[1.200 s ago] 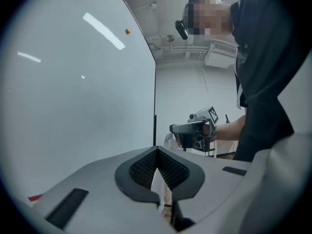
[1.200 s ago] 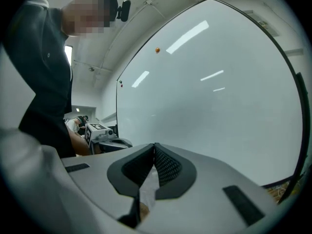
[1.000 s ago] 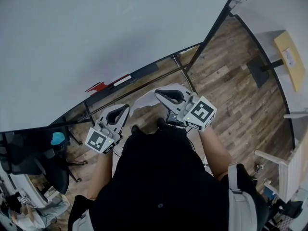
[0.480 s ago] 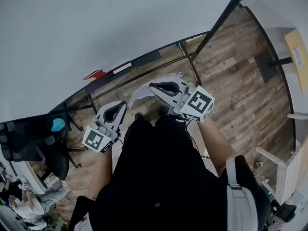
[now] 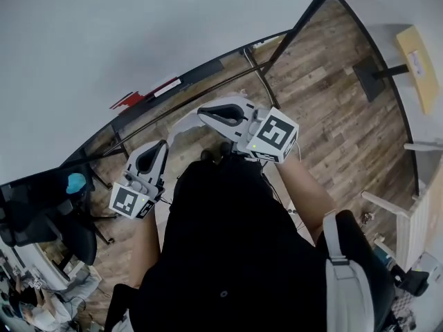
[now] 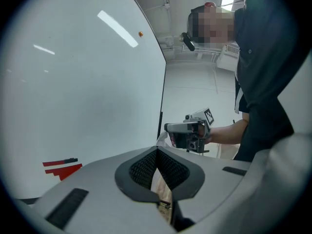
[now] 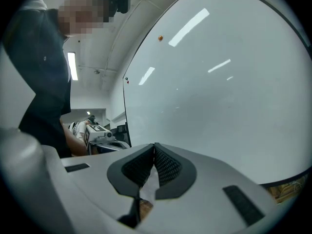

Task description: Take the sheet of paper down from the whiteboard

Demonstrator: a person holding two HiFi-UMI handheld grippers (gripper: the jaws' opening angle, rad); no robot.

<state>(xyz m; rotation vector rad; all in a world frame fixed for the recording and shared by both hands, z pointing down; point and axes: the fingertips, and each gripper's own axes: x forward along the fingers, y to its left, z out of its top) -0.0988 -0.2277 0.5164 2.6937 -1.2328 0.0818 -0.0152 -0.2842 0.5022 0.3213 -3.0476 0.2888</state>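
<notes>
Whiteboard (image 5: pixel 104 47) ahead, I am pinching the white sheet of paper (image 5: pixel 178 125) with closed left fingers (image 5: pixel 163 156) and right fingers (image 5: pixel 232 104); it is bowing between them.

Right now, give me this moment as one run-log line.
phase: sheet off whiteboard | left gripper: shut on sheet | right gripper: shut on sheet | sheet: bowed between grippers

Wooden floor (image 5: pixel 325 81) with a black chair (image 5: pixel 76 244) and yellow board (image 5: pixel 413 71)
</notes>
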